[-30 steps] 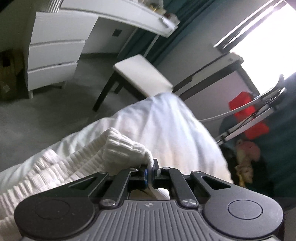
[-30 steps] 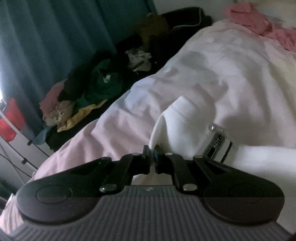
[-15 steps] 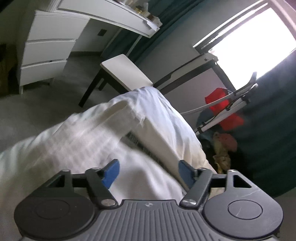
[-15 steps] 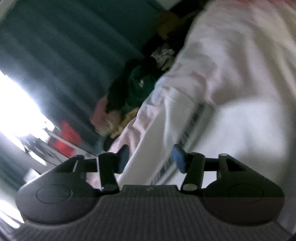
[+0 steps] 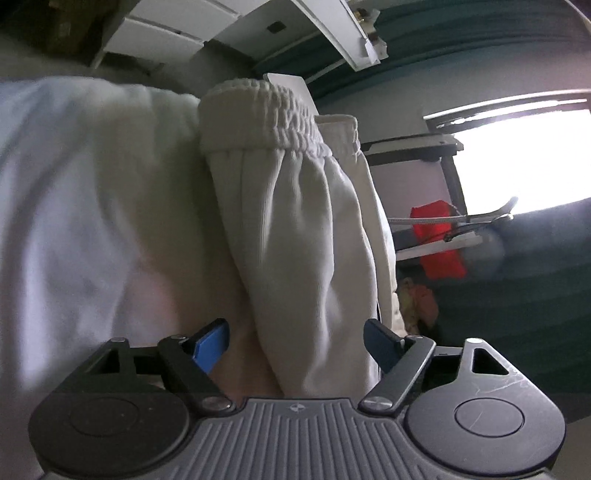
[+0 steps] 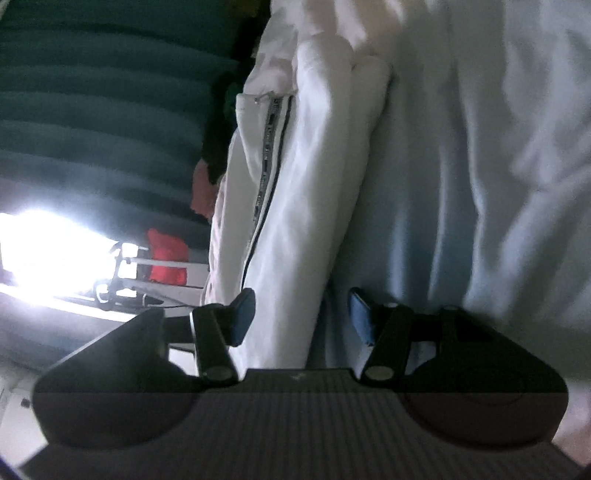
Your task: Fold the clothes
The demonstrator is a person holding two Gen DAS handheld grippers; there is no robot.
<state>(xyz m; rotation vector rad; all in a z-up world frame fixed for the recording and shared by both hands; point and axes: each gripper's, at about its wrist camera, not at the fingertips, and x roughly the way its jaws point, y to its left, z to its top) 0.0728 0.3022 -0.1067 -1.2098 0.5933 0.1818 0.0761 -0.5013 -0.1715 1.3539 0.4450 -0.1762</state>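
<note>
Two layers of white sweatpants lie folded, cuffs stacked.

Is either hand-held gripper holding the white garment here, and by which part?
Nothing is held. Left hand-held gripper and right hand-held gripper are open, the white garment lying between the fingers.

We're in a bedroom at home; white bedding spreads wide under the cameras; dark teal curtains hang beside a bright window; a white desk with drawers stands across the floor; a heap of loose clothes sits by the curtain.
</note>
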